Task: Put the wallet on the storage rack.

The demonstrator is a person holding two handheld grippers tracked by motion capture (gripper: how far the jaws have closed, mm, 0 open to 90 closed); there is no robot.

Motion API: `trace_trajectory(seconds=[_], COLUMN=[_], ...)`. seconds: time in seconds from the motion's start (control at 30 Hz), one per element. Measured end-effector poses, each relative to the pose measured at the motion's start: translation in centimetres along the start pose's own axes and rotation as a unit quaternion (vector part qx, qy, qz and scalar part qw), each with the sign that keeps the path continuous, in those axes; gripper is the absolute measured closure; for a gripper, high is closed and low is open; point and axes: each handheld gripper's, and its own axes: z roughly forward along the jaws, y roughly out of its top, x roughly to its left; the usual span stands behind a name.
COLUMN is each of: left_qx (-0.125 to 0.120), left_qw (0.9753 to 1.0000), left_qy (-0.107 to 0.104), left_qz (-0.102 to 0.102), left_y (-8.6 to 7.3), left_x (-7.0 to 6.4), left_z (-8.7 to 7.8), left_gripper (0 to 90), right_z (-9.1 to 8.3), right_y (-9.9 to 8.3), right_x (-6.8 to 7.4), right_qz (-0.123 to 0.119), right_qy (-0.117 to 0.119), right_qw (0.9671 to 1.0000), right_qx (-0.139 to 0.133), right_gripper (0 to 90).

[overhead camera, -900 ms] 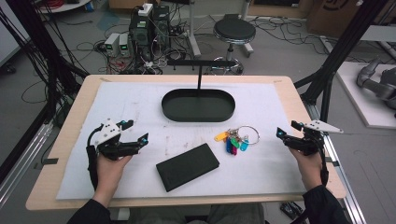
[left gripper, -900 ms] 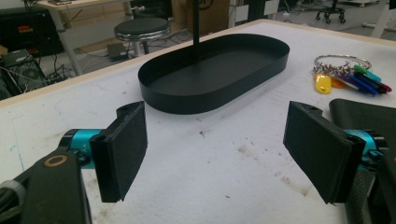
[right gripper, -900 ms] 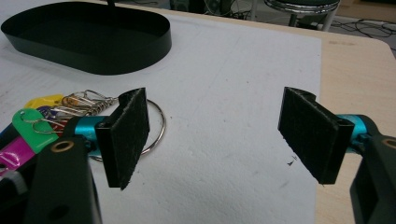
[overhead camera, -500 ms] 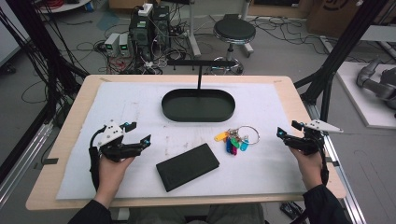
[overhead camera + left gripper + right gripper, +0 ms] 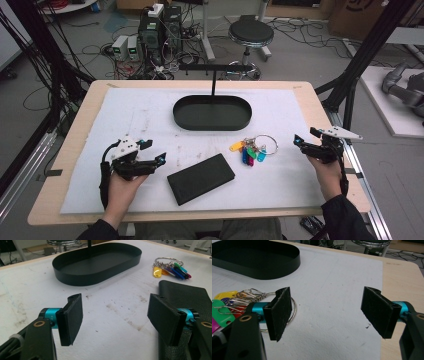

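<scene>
- Holding the left tongs [image 5: 152,152] wide open and empty above the bench [image 5: 85,130], at 9 o'clock of the black wallet [image 5: 200,178].
- Holding the right tongs [image 5: 305,136] wide open and empty, at 3 o'clock of the key bunch [image 5: 252,149].
- Lying flat: wallet at 6 o'clock of the oval tray [image 5: 212,123], keys just beside its 1 o'clock corner.

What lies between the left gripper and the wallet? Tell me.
Nothing: in the high view, only bare white mat separates the open left gripper from the wallet.
</scene>
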Motion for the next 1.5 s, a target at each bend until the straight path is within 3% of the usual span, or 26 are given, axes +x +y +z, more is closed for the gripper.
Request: trace_trajectory(seconds=[0.27, 0.43, 0.63, 0.73, 0.83, 0.97, 1.13, 1.2, 1.27, 1.43, 1.47, 1.5], left_qx=[0.022, 0.047, 0.082, 0.093, 0.097, 0.115, 0.154, 0.153, 0.156, 0.156, 0.157, 0.155], left_qw=[0.9996, 0.9981, 0.9946, 0.9908, 0.9891, 0.9844, 0.9791, 0.9788, 0.9768, 0.9762, 0.9721, 0.9706], left_qy=[-0.013, -0.027, -0.037, -0.045, -0.047, -0.053, -0.053, -0.055, -0.053, -0.051, -0.08, -0.091], left_qz=[-0.015, -0.029, -0.05, -0.087, -0.1, -0.122, -0.122, -0.125, -0.136, -0.141, -0.155, -0.16], left_y=[-0.1, -0.2, -0.8, -1.3, -1.5, -1.8, -2.2, -2.2, -2.3, -2.3, -2.4, -2.4], left_x=[-0.8, -1.7, -2.9, -3.3, -3.3, -3.2, -3.4, -3.5, -3.5, -3.6, -3.6, -3.7], left_z=[0.3, 0.7, 0.7, 0.5, 0.5, 0.9, 1.5, 1.6, 1.6, 1.6, 1.6, 1.6], left_gripper=[31.3, 31.7, 33.4, 33.4, 33.4, 35.5, 38.2, 38.2, 38.2, 40.1, 47.8, 54.2], right_z=[0.2, 0.1, 0.1, 0.1, 0.1, 0.1, 0.2, 0.2, 0.2, 0.3, 0.3, 0.3], right_y=[0.1, 0.1, 0.1, 0.1, 0.1, 0.1, 0.1, 0.1, 0.1, 0.1, 0.1, 0.1], right_x=[0.2, 0.1, 0.1, 0.2, 0.2, 0.2, 0.2, 0.2, 0.2, 0.3, 0.4, 0.4], right_qz=[-0.006, -0.006, -0.006, -0.008, -0.008, -0.01, -0.011, -0.011, -0.013, -0.016, -0.015, -0.016], right_qy=[-0.002, -0.004, -0.005, -0.004, -0.004, -0.005, -0.005, -0.005, -0.004, -0.004, -0.004, -0.004], right_qw=[1.0, 1.0, 1.0, 1.0, 1.0, 0.9999, 0.9999, 0.9999, 0.9999, 0.9999, 0.9999, 0.9999], right_qx=[0.001, 0.001, 0.002, 0.001, 0.001, 0.0, 0.002, 0.001, 0.002, 0.002, 0.004, 0.003], right_gripper=[25.1, 25.1, 25.1, 25.1, 25.2, 25.2, 25.2, 25.1, 25.2, 25.2, 25.1, 25.2])
